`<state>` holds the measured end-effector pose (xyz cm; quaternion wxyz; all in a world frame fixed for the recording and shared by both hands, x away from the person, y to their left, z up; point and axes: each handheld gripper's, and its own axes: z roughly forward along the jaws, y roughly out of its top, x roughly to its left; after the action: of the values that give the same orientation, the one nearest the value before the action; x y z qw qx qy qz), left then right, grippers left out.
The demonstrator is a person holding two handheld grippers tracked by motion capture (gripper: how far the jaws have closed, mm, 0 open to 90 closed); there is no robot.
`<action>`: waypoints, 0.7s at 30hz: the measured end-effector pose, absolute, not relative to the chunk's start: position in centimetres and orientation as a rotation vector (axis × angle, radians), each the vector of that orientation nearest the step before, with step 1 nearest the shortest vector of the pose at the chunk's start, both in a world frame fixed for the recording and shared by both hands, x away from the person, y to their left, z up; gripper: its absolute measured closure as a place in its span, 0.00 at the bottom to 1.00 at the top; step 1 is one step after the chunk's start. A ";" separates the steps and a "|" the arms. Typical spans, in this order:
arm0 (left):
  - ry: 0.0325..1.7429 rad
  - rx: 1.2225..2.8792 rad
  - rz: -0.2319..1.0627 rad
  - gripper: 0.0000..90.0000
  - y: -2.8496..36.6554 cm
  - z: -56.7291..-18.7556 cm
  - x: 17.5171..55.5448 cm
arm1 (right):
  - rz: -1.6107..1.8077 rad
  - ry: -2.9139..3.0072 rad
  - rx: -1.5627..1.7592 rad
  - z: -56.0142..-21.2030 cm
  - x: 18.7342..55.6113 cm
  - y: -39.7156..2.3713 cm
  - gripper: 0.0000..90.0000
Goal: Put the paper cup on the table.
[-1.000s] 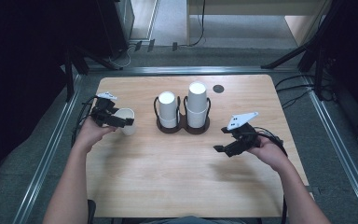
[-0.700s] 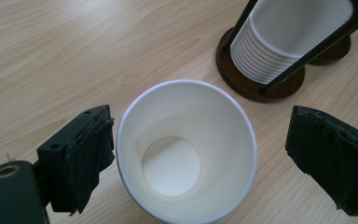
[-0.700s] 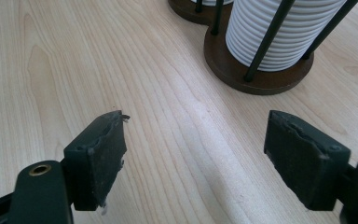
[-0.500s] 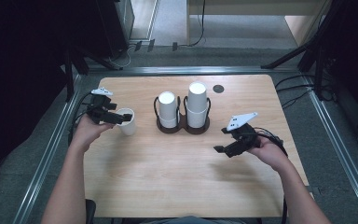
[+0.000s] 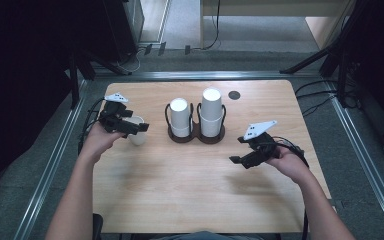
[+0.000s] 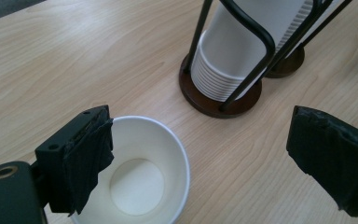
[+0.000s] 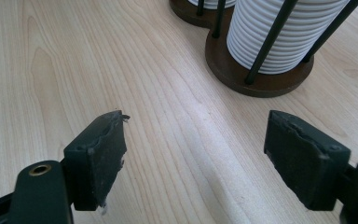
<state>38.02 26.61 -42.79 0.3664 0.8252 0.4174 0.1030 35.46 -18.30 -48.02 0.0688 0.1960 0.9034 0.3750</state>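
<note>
Honestly, nothing readable anywhere here. The paper cup point(image 6: 140, 172) next to the cup holder point(image 5: 196, 134) is plain white inside and out as far as it shows, no logo or print. The stacked cups point(image 7: 279, 32) in the holder are just ribbed white rims, and the holder's wooden base carries no label. The table point(image 5: 190, 190) around the holder is bare woodgrain.
</note>
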 end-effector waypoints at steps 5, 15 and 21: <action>1.045 2.124 0.256 0.08 25.8 -42.9 37.8 | 1.136 2.720 0.591 -48.0 35.5 -18.3 0.23; 0.955 2.144 0.230 0.01 23.3 -43.3 37.1 | 1.128 2.716 0.582 -48.0 35.5 -18.4 0.23; 0.920 2.133 0.234 0.01 22.3 -43.7 36.5 | 1.131 2.709 0.578 -47.8 35.4 -18.4 0.23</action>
<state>36.54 22.28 -43.67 0.3928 0.8402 0.3624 0.0921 35.45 -18.44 -47.84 0.0747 0.1927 0.9028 0.3771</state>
